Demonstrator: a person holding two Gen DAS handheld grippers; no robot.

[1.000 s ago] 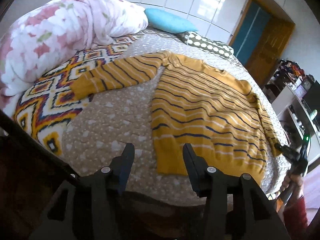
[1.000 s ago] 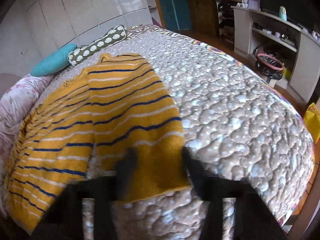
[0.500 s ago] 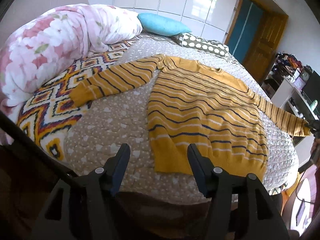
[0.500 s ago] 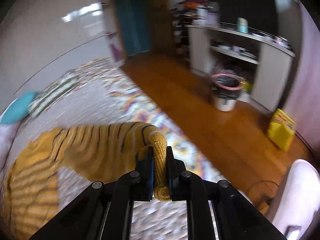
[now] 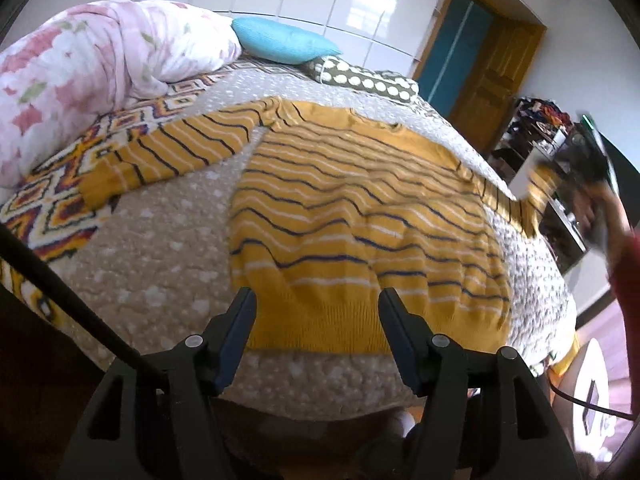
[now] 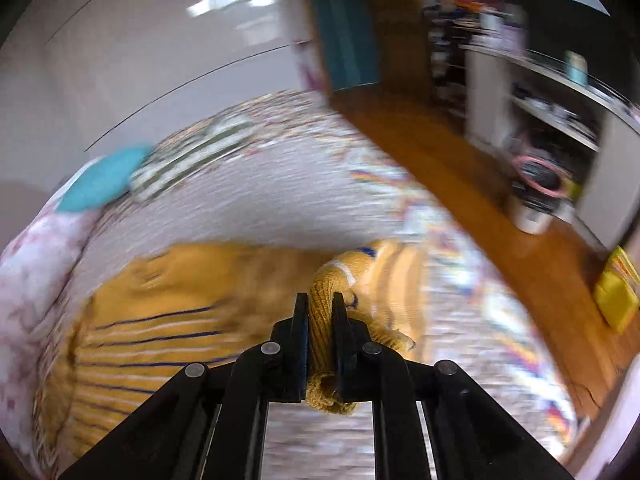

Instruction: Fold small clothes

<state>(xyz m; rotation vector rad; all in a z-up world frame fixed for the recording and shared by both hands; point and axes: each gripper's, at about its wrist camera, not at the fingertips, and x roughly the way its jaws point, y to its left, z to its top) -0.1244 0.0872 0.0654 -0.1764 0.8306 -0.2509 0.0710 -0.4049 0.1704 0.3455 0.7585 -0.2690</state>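
Two grippers are working over a yellow striped sweater (image 5: 360,216) that is lying flat on the bed (image 5: 160,264). Its right gripper (image 6: 320,308) is pinching the cuff of one sleeve (image 6: 324,320) tightly and holding it above the bedcover. Its left gripper (image 5: 316,300) is hovering over the hem, jaws opening, and nothing is being pressed between them.

The left tool (image 5: 316,320) is matte black plastic, its two fingers tapering to blunt tips with dark blue-grey inner pads; a round silver screw sits behind each finger and a thin black rod slants off beside it. The right tool (image 6: 320,312) is alike: black linkage arms with four silver rivets. Behind it, a red sleeve (image 5: 626,264).
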